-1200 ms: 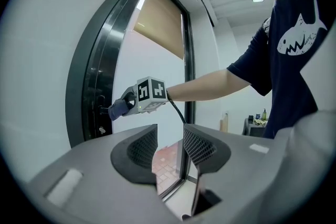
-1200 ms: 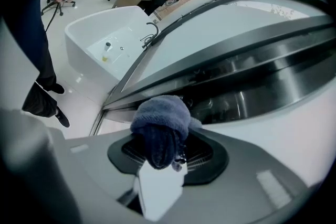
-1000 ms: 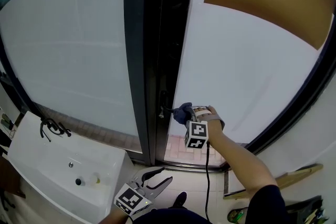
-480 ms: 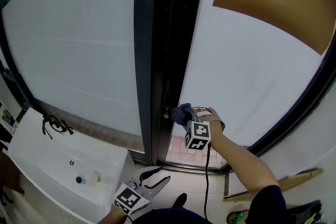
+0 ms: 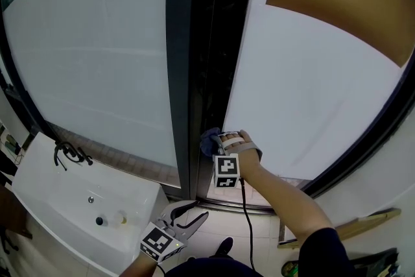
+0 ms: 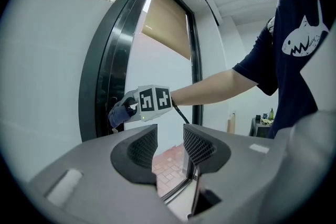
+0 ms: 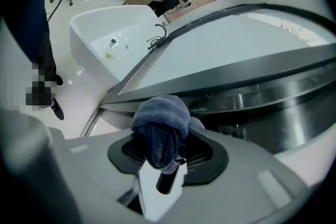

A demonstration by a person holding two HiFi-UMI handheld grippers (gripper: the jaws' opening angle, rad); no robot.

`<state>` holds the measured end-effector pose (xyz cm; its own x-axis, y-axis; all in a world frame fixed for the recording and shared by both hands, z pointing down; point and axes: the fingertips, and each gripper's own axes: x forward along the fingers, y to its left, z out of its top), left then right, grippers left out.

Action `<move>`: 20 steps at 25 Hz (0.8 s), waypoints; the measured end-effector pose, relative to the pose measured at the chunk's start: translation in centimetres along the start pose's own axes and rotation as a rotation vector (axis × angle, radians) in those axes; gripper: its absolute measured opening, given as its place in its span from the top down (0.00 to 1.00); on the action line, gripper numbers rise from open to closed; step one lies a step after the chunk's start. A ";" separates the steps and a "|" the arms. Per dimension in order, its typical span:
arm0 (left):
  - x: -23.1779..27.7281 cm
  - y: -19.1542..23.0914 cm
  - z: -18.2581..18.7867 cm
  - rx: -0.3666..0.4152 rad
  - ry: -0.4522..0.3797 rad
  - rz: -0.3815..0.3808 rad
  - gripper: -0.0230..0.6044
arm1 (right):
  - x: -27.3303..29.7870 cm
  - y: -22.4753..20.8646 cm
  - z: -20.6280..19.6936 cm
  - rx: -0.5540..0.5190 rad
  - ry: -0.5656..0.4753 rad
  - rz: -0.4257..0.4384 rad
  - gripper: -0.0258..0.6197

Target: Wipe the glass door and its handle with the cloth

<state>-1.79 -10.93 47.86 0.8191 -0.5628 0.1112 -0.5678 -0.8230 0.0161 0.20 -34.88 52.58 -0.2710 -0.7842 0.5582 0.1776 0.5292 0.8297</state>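
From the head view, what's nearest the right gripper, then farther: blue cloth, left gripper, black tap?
1. Blue cloth, pinched in the right gripper.
2. Left gripper, below and to the left, jaws open.
3. Black tap, far left on the sink.

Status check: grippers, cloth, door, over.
Right gripper shut on cloth, at the glass door edge. Left gripper open, empty, held low. No obstruction seen.

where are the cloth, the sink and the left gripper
cloth (image 7: pixel 160 115), right gripper view, its bunched top
sink (image 5: pixel 55 194), head view, bare basin
left gripper (image 6: pixel 169 140), left gripper view, midway between its fingertips
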 end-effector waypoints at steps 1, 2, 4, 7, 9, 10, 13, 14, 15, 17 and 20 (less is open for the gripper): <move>0.0 0.0 -0.2 -0.003 0.004 -0.001 0.72 | -0.1 0.4 -0.4 -0.009 0.005 0.000 0.70; 0.1 0.0 -0.3 -0.003 0.005 -0.002 0.72 | -0.3 0.9 -0.9 -0.015 0.011 0.004 0.70; 0.2 0.1 -0.4 -0.005 0.003 -0.005 0.73 | -0.5 2.0 -2.3 -0.018 0.023 0.019 0.70; 0.5 0.1 -0.5 -0.011 0.005 -0.013 0.72 | -1.1 3.2 -4.7 -0.024 0.051 0.023 0.70; 0.7 0.0 -0.6 -0.014 0.006 -0.021 0.73 | -1.7 3.7 -6.0 -0.018 0.067 0.021 0.70; 0.8 -0.1 -0.7 -0.013 0.008 -0.025 0.73 | -1.9 3.8 -6.6 -0.011 0.073 0.022 0.70; 1.3 -0.4 -0.8 -0.011 0.009 -0.042 0.73 | -2.4 4.1 -8.0 0.004 0.098 0.021 0.70; 1.4 -0.5 -0.8 -0.011 0.009 -0.047 0.73 | -2.5 4.1 -8.6 0.013 0.112 0.019 0.70; 1.6 -0.6 -0.8 -0.010 0.009 -0.052 0.73 | -2.6 4.0 -9.4 0.027 0.129 0.017 0.70; 1.7 -0.8 -0.8 -0.007 0.010 -0.057 0.72 | -2.9 3.8 -10.8 0.081 0.144 0.012 0.70; 1.7 -0.7 -0.5 -0.014 0.016 -0.054 0.72 | -3.5 4.2 -11.0 0.235 0.089 0.053 0.70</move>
<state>0.01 -11.25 48.56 0.8471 -0.5165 0.1254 -0.5242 -0.8508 0.0368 12.28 -33.49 54.20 -0.1814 -0.7731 0.6078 -0.0378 0.6231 0.7813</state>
